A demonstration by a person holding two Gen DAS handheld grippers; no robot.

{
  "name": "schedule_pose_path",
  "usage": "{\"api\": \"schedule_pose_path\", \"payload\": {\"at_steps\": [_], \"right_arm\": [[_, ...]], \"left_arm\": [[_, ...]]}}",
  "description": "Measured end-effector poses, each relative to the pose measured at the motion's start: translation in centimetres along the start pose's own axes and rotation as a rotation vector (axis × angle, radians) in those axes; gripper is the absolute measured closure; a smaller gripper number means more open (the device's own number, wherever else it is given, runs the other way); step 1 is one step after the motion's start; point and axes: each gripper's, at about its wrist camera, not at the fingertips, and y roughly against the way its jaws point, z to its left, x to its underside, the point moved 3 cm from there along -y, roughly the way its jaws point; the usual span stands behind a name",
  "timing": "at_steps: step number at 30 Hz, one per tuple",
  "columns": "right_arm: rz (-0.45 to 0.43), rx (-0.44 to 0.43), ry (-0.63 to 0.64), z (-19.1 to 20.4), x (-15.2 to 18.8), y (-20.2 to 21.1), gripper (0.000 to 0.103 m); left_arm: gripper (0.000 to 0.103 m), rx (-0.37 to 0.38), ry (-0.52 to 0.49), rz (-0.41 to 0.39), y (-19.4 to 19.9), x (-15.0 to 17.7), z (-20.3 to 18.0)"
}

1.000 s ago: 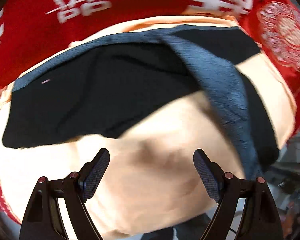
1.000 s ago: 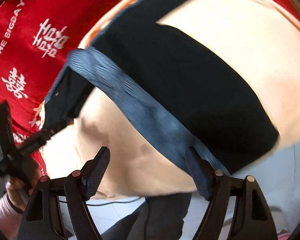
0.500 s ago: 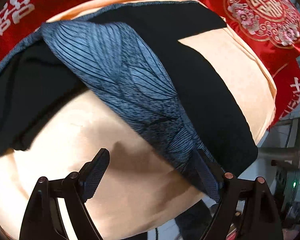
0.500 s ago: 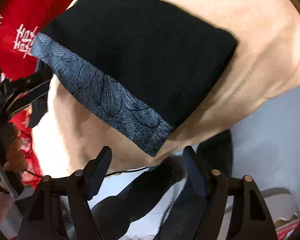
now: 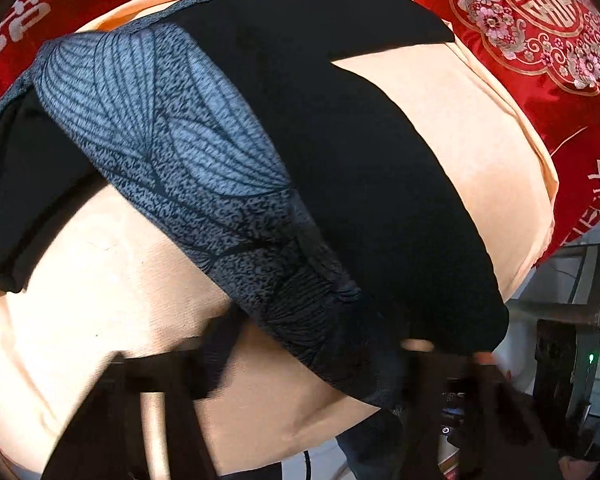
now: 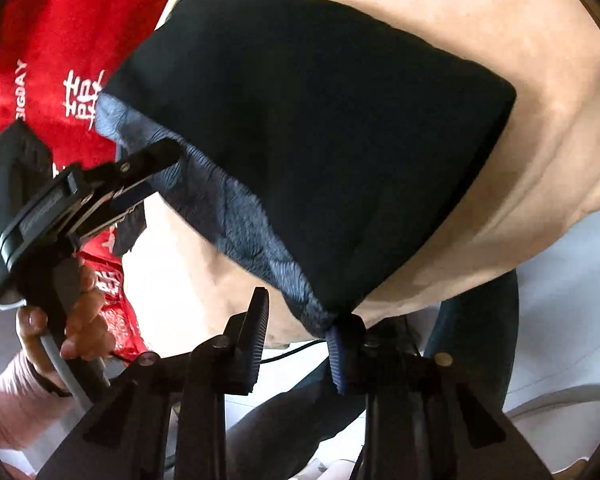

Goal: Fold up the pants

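Observation:
The black pants point(image 5: 340, 152) with a blue-grey leaf-patterned side band point(image 5: 172, 140) lie partly folded on a peach cover point(image 5: 100, 280). In the left wrist view my left gripper point(image 5: 308, 352) is blurred at the bottom, its fingers spread around the band's lower end. In the right wrist view the pants point(image 6: 320, 128) fill the middle, and my right gripper point(image 6: 300, 344) is open with its right finger point(image 6: 342, 354) touching the pants' near corner. The left gripper point(image 6: 156, 160) shows there at the left, over the band.
Red bedding with white characters point(image 6: 60, 48) lies beyond the peach cover, and a red embroidered cushion point(image 5: 532, 20) lies at the far right. The bed edge and pale floor point(image 6: 560, 300) are close below. A person's legs point(image 6: 472, 340) stand by the edge.
Both grippers have come closer to the pants' lower end. The right gripper's jaws have narrowed and its right finger now touches the corner. The left view has become blurred.

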Motion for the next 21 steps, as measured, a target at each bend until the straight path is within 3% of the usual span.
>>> {"api": "schedule_pose_path", "payload": {"at_steps": [3, 8, 13, 18, 21], "right_arm": [[0.031, -0.033, 0.009, 1.1, -0.3, 0.1, 0.1], [-0.001, -0.09, 0.119, 5.4, -2.9, 5.4, 0.1], [-0.057, -0.115, 0.245, 10.2, -10.2, 11.1, 0.1], [-0.069, -0.034, 0.393, 13.8, -20.4, 14.6, 0.1], [-0.081, 0.013, 0.445, 15.1, -26.4, 15.5, 0.1]], "left_arm": [[0.086, 0.035, 0.011, 0.01, 0.7, -0.8, -0.4], [0.086, 0.069, 0.02, -0.06, 4.6, -3.4, -1.3], [0.086, 0.073, 0.066, -0.162, 7.8, -8.6, -1.3], [0.085, -0.018, 0.101, -0.292, 10.9, -13.1, 1.2], [0.08, -0.102, 0.133, -0.309, 11.8, -14.1, 3.1]]}}
